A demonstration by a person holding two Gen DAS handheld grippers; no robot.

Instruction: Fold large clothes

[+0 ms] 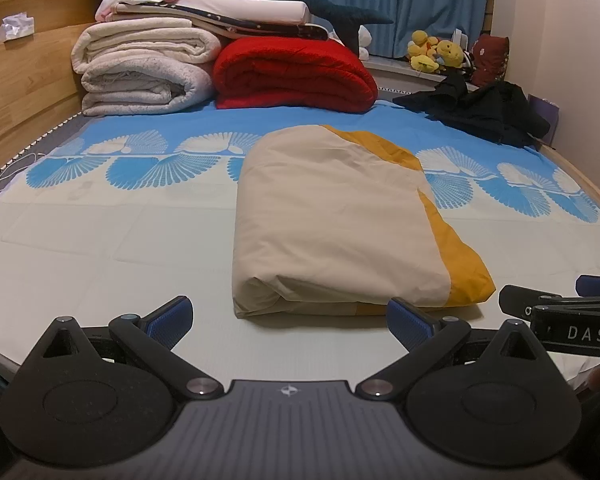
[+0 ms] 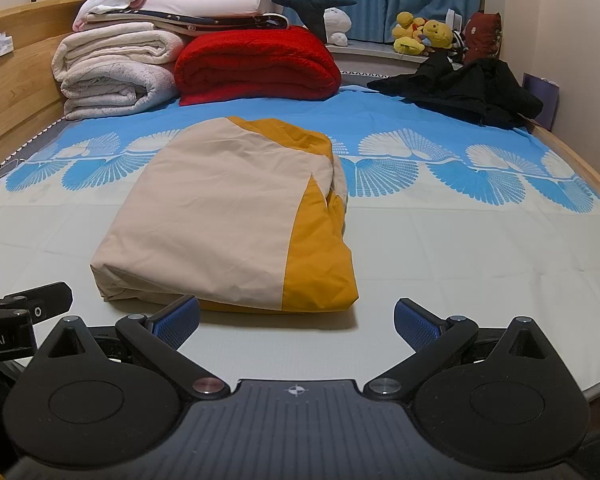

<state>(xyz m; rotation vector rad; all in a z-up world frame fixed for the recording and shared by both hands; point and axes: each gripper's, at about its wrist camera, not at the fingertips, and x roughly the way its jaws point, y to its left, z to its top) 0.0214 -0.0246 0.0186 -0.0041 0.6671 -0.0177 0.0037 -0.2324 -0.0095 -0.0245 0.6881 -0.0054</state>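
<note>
beige and yellow garment [image 1: 332,220] looks folded on the bed [image 1: 100,240]; both tongs [image 1: 290,320] [image 2: 298,322] wide open, empty. next probably the black clothes [image 2: 460,88].

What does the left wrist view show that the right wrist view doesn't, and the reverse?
Only the left wrist view shows the right tongs at its right edge. Only the right wrist view shows the garment's bunched right side and the left tongs at its left edge. Both show the folded beige-and-mustard garment lying free on the bed sheet, the red blanket, the black clothing heap, and open, empty tongs.
</note>
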